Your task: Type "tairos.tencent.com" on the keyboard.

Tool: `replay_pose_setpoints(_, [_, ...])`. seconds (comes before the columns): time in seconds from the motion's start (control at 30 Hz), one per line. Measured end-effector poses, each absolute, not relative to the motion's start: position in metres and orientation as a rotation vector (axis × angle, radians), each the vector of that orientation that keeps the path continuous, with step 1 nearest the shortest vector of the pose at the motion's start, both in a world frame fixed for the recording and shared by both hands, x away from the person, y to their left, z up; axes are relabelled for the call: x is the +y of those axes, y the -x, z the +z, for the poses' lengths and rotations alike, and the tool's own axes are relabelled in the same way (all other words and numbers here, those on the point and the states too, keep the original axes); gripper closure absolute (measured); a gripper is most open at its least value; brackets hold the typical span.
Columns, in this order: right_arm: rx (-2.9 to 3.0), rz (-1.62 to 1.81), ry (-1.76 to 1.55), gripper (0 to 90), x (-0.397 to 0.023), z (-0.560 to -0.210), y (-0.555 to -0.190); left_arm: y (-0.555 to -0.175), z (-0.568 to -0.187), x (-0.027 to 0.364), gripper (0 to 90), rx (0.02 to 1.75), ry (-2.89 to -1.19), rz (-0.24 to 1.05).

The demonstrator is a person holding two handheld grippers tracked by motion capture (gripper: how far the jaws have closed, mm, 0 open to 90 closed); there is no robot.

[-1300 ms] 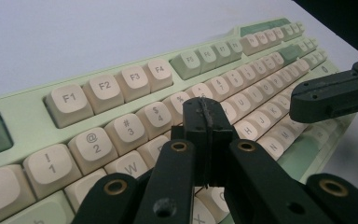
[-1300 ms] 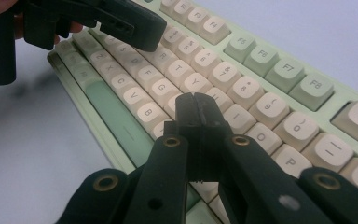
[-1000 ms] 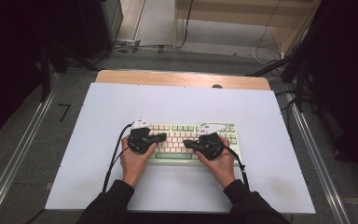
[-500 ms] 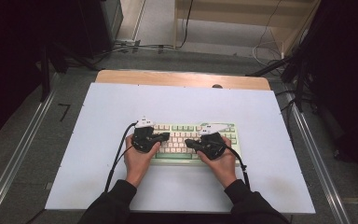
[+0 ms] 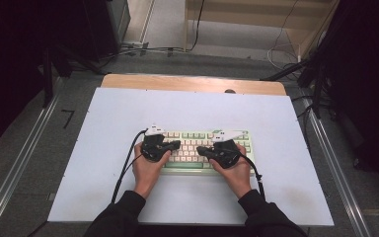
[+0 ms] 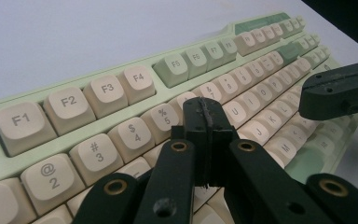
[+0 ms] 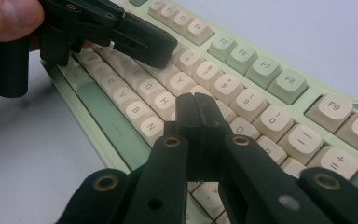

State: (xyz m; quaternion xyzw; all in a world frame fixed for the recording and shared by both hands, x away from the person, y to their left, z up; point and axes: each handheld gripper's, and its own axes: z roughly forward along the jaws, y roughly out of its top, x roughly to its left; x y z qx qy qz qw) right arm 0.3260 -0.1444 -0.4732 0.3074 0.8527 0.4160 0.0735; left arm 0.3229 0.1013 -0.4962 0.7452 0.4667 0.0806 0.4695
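Note:
A pale green keyboard (image 5: 193,136) with cream keys lies near the front middle of the white mat. A person's hands hold both grippers over it, tips pointing at each other. My left gripper (image 5: 176,144) is shut with nothing in it. In the left gripper view its tip (image 6: 206,111) hovers over the keyboard (image 6: 107,88) near the number row. My right gripper (image 5: 201,149) is also shut and holds nothing. Its tip (image 7: 196,105) hangs above the middle letter keys of the keyboard (image 7: 279,84). Each gripper view shows the other gripper farther off.
The white mat (image 5: 187,108) covers a table with a wooden strip (image 5: 192,83) along its far edge. Metal rails (image 5: 19,168) run along both sides. Cables (image 5: 286,47) lie on the floor beyond. Black cables trail from both grippers toward the front.
My left gripper has edged slightly to the right over the keyboard. The right gripper has kept still. Both stay shut.

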Motion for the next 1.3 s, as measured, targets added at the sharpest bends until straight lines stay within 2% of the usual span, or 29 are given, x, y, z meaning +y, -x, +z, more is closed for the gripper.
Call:
replay_pose_setpoints(0.93, [2.562,1.246,-0.922,87.6,-0.1446,-0.4734,-0.3259,-0.3227,-0.4954,0.096,90.0,1.138,-1.888,0.234])
replay_pose_setpoints(1.3, [2.557,1.252,-0.923,87.6,-0.1455,-0.4729,-0.3261,-0.3209,-0.4918,0.0979,90.0,1.128,-1.859,0.222])
